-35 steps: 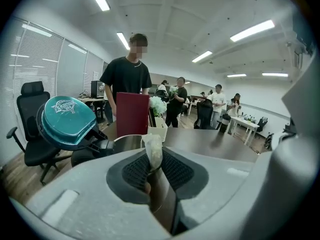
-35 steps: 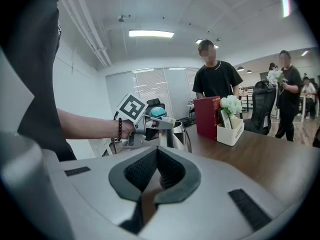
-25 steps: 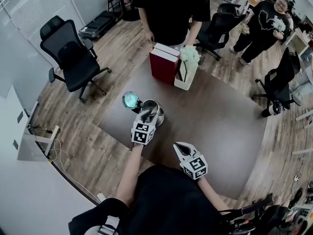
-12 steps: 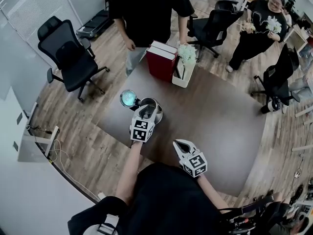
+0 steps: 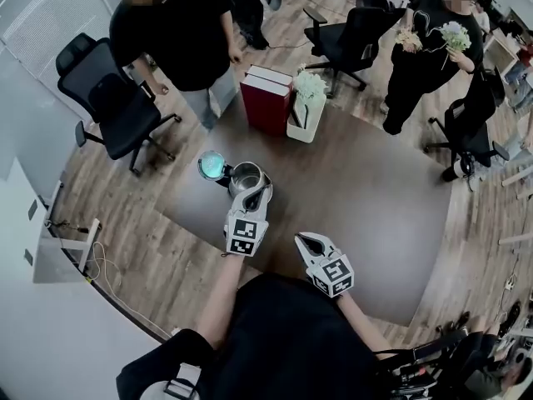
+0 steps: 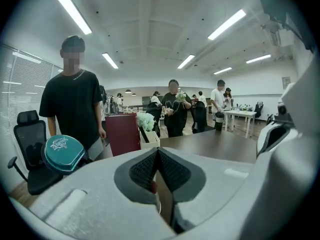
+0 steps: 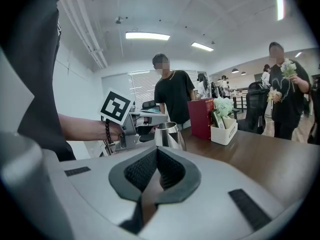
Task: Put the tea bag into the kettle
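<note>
I have the left gripper (image 5: 258,195) up at the polished steel kettle (image 5: 243,176), which stands uncovered near the left edge of the round dark brown table (image 5: 366,198). From the right gripper view, the left gripper's tips sit just above the kettle's (image 7: 169,135) open mouth, on my side of it. Its round teal lid (image 5: 211,165) is tipped back on the far left of the kettle, and it shows large at the left of the left gripper view (image 6: 63,153).

The left gripper's (image 6: 158,151) jaws have just closed. Its ribbed black pads meet along one seam, and I can make out nothing held between them. I can't find the tea bag in any view, and the kettle's inside reads only as a dark hollow.

The right gripper (image 5: 306,240) hangs over the near part of the table, well apart from the kettle and pointing towards it. Its (image 7: 156,150) jaws are closed too, pad against pad, with nothing in them.

At the far side of the table stand dark red books (image 5: 265,102), touching a white box of pale flowers (image 5: 305,122). A person in a black shirt (image 5: 179,32) stands beyond them.
</note>
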`<state>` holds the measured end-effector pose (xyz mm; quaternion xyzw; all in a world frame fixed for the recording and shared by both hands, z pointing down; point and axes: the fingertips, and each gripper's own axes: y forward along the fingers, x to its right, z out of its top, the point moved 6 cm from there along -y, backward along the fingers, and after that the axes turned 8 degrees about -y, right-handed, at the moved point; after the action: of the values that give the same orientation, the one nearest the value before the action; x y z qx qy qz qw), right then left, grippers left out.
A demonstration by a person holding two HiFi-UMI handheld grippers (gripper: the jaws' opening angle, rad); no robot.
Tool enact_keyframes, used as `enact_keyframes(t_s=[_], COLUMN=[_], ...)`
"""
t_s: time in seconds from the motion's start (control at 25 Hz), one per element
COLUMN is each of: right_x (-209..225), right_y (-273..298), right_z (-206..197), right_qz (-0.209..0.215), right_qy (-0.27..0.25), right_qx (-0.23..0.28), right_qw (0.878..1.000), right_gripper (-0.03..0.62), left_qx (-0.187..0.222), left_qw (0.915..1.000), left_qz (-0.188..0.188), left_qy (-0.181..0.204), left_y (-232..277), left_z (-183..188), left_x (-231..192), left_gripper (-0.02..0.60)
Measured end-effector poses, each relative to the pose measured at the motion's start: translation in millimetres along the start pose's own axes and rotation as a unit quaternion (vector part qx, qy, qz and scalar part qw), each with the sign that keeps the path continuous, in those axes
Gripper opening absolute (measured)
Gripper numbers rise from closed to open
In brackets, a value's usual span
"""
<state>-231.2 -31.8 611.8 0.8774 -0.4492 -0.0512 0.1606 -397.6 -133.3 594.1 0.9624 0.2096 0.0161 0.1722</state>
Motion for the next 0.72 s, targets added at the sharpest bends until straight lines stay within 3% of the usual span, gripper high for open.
enact_keyframes(t_s=[0.36,0.72], right_x=[3,20], right_y=[-4,-39], right_z=[3,-10], right_qz=[-0.023,-0.105], right_qy=[-0.002,0.018], right_qx=[0.012,0.017], right_qw=[1.000,0.994], right_gripper=[0.006,0.006], left_qx=[0.003,-0.008], left_qw=[0.9966,0.9804], left_qz=[-0.082,-0.192], left_qy=[0.009,0.042], left_y=[-4,2], left_z=[-16,-27], left_x=[47,115], left_gripper=[0.006,0.005])
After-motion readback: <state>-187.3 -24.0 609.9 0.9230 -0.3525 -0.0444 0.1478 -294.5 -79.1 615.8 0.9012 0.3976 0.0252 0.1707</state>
